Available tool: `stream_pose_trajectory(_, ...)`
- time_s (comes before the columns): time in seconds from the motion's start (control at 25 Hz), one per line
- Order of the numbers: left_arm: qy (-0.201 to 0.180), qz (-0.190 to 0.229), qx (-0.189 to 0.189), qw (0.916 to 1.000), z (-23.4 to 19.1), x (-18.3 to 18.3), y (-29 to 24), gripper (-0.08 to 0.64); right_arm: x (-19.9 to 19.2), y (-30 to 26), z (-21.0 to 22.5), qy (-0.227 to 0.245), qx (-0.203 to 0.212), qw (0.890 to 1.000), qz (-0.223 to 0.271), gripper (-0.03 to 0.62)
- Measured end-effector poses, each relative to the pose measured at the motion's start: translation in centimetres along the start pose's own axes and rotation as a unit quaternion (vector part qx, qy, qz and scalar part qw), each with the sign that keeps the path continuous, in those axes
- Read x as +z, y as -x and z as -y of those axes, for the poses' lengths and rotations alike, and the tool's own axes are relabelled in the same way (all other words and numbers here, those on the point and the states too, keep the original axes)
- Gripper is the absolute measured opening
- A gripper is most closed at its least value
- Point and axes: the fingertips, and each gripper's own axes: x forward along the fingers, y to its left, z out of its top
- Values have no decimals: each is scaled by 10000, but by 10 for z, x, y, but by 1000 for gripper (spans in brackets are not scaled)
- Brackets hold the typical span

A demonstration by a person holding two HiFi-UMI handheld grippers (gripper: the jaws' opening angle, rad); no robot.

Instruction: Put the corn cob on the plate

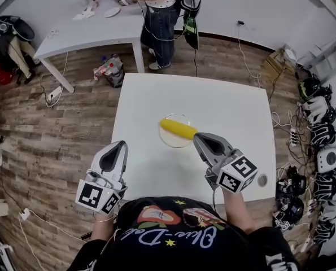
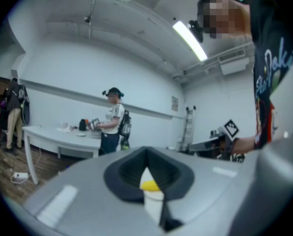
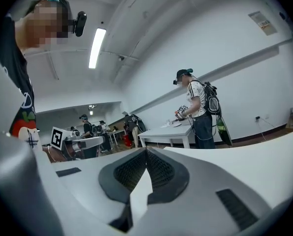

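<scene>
Both held level over the near table edge: left gripper (image 1: pixel 121 145) jaws together, empty; right gripper (image 1: pixel 197 138) the same. Corn cob (image 1: pixel 178 129) lies on plate (image 1: pixel 166 142), mid white table (image 1: pixel 230 109). Wood floor (image 1: pixel 72 134); another person (image 1: pixel 159 16) at far table (image 1: pixel 88 33).

My head camera looks steeply down over my chest onto the white bench (image 1: pixel 213 106) and the floor round it. The camera on my left tool (image 1: pixel 121 144) sits close behind the jaws, facing level across the room. The one on my right tool (image 1: pixel 197 136) faces much the same way. All three catch the person (image 1: pixel 159 16) at the far bench (image 1: pixel 88 33).
</scene>
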Motion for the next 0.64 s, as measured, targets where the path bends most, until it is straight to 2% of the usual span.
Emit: stream_pose_trajectory(0.64,-95,-64,104,9999,-3,4,7,-14,17,0,11,-69,-198,9997,96,15)
